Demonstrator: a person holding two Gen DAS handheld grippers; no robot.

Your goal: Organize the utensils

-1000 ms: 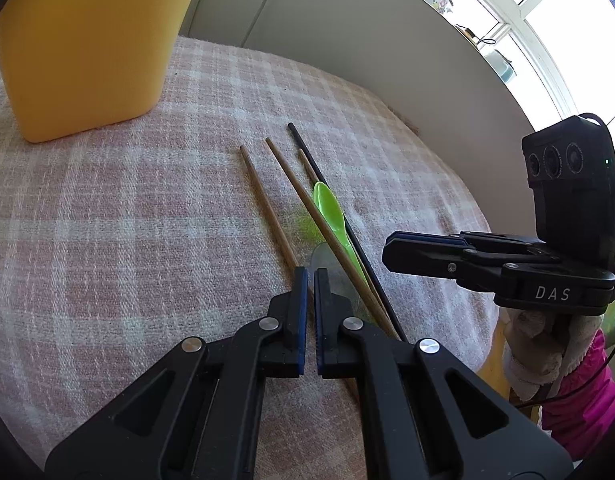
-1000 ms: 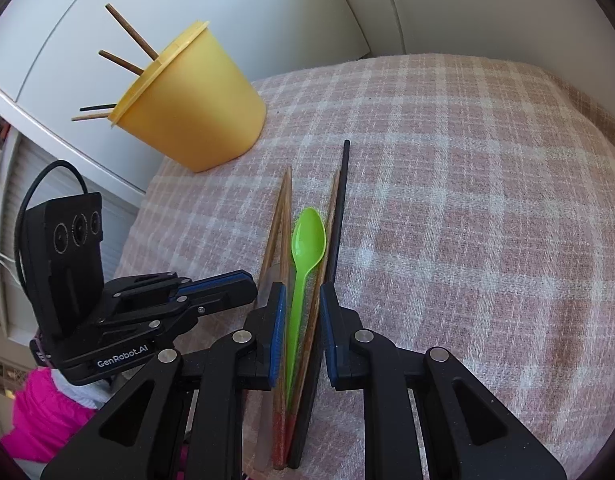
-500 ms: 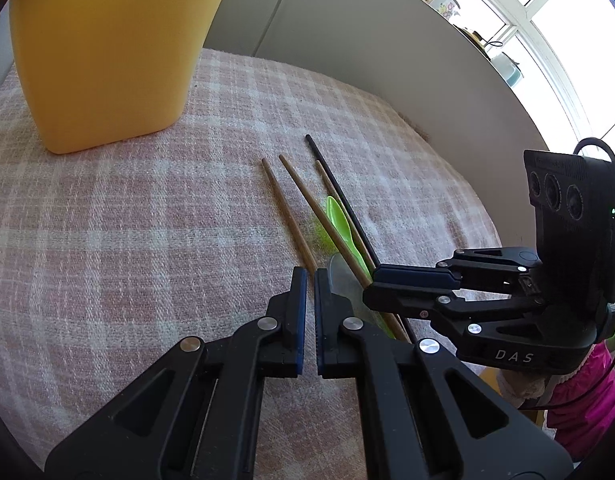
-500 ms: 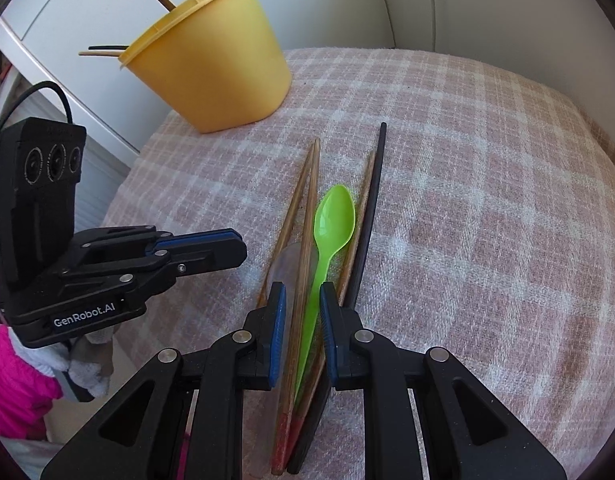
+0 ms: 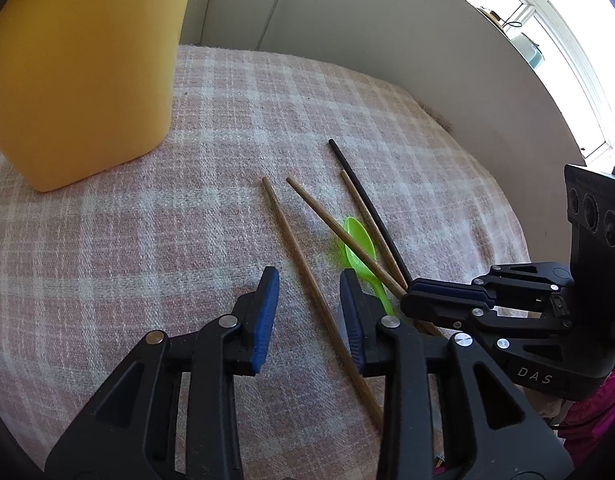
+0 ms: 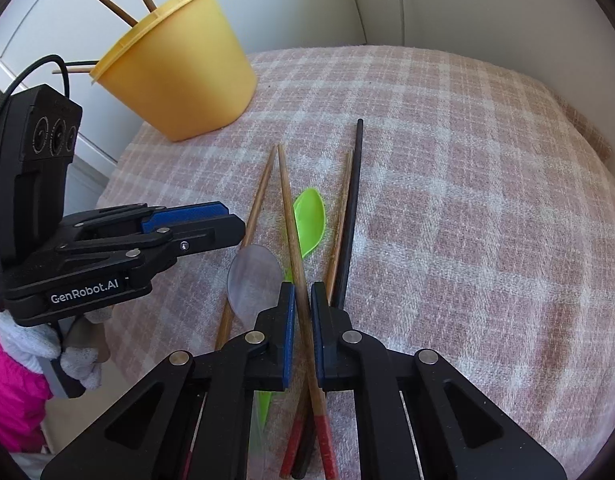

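Observation:
Several chopsticks, a green plastic spoon (image 6: pixel 309 216) and a clear spoon (image 6: pixel 253 276) lie on the plaid cloth. My right gripper (image 6: pixel 302 298) is shut on a brown wooden chopstick (image 6: pixel 289 216) with a red end, which crosses over the green spoon (image 5: pixel 357 242). My left gripper (image 5: pixel 309 288) is open, its jaws on either side of another brown chopstick (image 5: pixel 295 248) lying on the cloth. A black chopstick (image 6: pixel 353 200) lies to the right. The yellow cup (image 6: pixel 179 68) holds several chopsticks at the far left.
The plaid-covered table (image 6: pixel 467 200) has its edge close to the grippers at the left in the right wrist view. A grey wall stands behind it. The yellow cup (image 5: pixel 79 68) looms at the left in the left wrist view.
My left gripper has opened and moved forward over a brown chopstick. My right gripper has closed in on a wooden chopstick and moved forward toward the cup.

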